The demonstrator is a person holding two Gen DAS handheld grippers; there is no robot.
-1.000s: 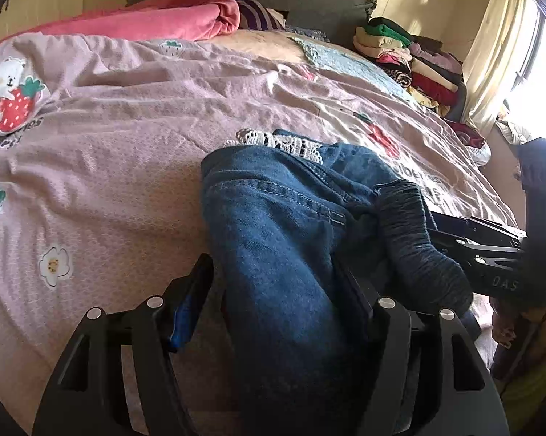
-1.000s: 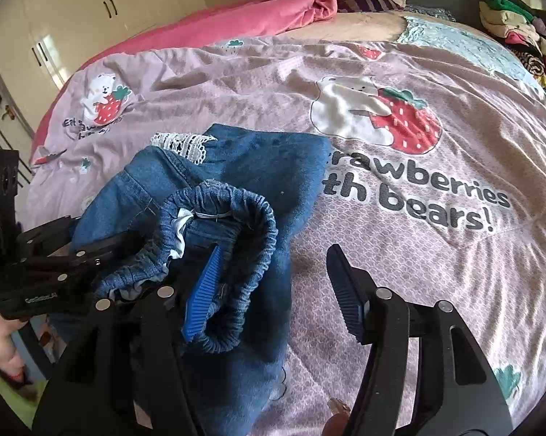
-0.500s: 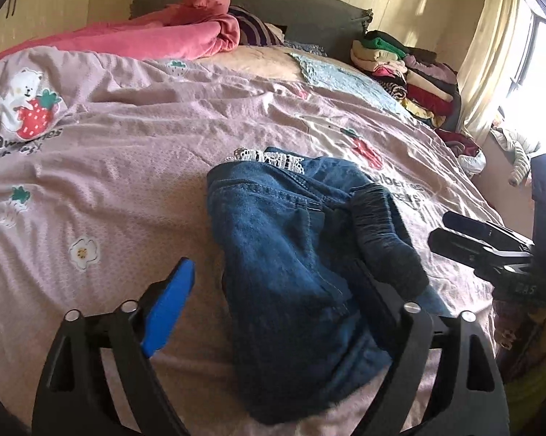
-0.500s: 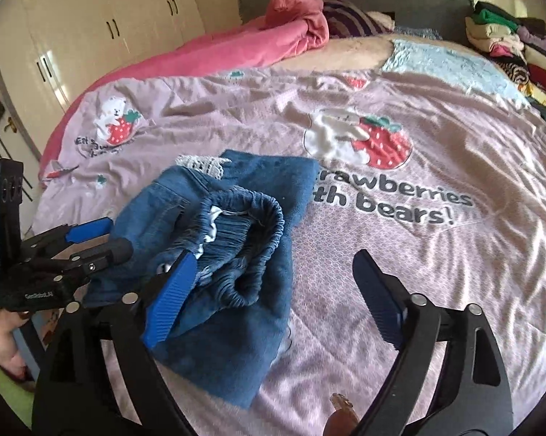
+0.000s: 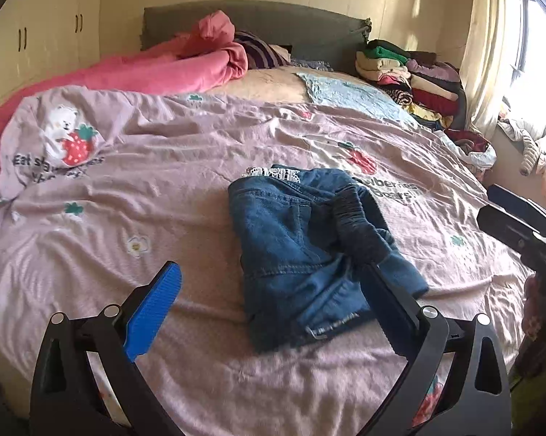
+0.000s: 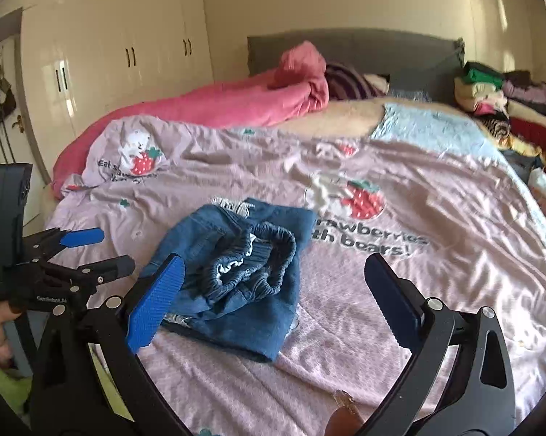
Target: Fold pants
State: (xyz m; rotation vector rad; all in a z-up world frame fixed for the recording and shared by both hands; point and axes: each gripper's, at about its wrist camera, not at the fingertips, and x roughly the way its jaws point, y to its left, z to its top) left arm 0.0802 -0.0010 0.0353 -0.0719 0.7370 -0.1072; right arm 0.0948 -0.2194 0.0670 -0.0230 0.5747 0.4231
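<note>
While both of my claws hang over the near edge of the bed, the small folded pair of blue denim pants [image 5: 309,254] lies in the centre of the left wrist frame, flat on the mauve quilt cover printed with bears and strawberries [image 5: 164,189]. My left black two-finger gripper with blue ribbed pads [image 5: 273,301] fills the bottom of that frame with its jaws spread wide and nothing between them; the blue pad sits at lower left over bare quilt, and the dark finger at lower right crosses in front of the pants' near corner (whether it touches the cloth I cannot tell). In the right wrist frame the pants [image 6: 236,272] sit at centre left, their gathered elastic waistband [image 6: 258,261] bunched on top and a strip of white lace trim [image 6: 233,205] showing at the far edge. My right black two-finger gripper [image 6: 273,298] is likewise wide apart and holds nothing, its left pad overlapping the pants' near side in the picture, its right finger over bare quilt. The left gripper [image 6: 87,254] shows at the left edge of this frame, just beside the pants. At the top of both frames lie a rolled pink blanket [image 6: 236,98], and at upper right a stack of folded clothes [image 6: 501,105]. Cream wardrobe doors [image 6: 120,47] fill the upper left.
</note>
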